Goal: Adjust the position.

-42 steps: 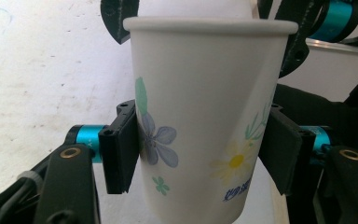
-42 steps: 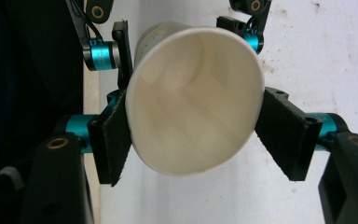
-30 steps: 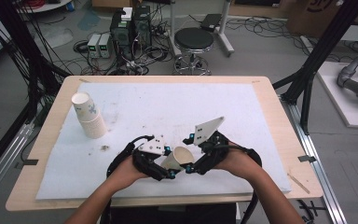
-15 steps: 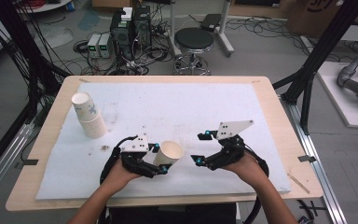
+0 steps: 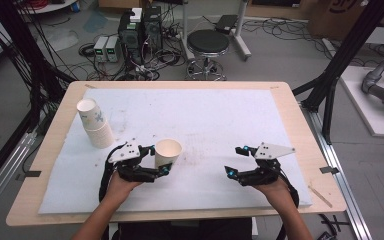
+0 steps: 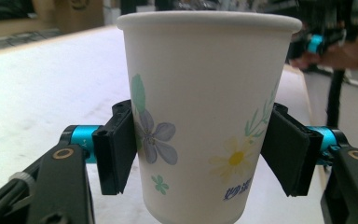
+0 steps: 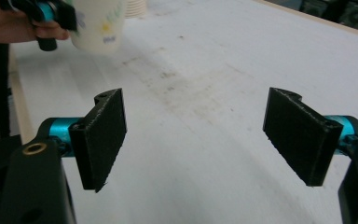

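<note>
A flower-printed paper cup (image 5: 167, 151) stands upright on the white mat (image 5: 210, 112), left of centre. My left gripper (image 5: 159, 160) reaches around it from the near side. In the left gripper view its pads (image 6: 116, 149) lie against both sides of the cup (image 6: 205, 93); the jaws have just been opening, with the cup still between them. My right gripper (image 5: 233, 160) hovers low over the mat's right part, open with nothing between its pads (image 7: 102, 140). The right gripper view has the cup (image 7: 98, 28) and the left gripper (image 7: 46, 14) at its top left.
A tilted stack of paper cups (image 5: 96, 125) stands at the mat's left. The wooden table (image 5: 300, 135) frames the mat. Behind the table are a stool (image 5: 207, 42), computer boxes and cables on the floor.
The two grippers have drawn apart from the middle. The left one has brought the cup from tilted to upright on the mat. The right one has swung out to the right and lower.
</note>
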The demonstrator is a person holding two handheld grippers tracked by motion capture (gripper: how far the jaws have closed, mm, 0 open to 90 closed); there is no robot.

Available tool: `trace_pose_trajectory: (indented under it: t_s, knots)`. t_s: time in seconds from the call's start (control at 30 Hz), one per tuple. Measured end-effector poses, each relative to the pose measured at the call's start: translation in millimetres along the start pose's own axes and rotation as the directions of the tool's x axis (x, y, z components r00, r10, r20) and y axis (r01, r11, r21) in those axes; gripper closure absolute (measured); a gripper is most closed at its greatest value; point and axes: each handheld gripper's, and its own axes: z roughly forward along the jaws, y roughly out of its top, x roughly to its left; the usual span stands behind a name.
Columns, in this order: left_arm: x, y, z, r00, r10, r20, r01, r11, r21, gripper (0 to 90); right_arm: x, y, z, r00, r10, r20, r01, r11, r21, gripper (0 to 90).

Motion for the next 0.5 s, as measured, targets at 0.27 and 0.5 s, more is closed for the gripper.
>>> trace_pose_trajectory:
  t_s: [0.27, 0.5]
  knots:
    - [8.1, -0.8, -13.8, 0.9974, -0.003, -0.072, -0.001, 0.9983, -0.058, 31.6, -9.7, -12.8, -11.1, 0.9937, 0.044, 0.103, -0.038, 0.998, -0.057, 19.9]
    - [10.9, -0.5, -23.5, 0.9949, -0.001, -0.101, -0.012, 0.9919, -0.126, 31.6, -14.4, -15.1, -20.2, 0.9851, 0.053, 0.164, -0.038, 0.995, -0.094, 19.4]
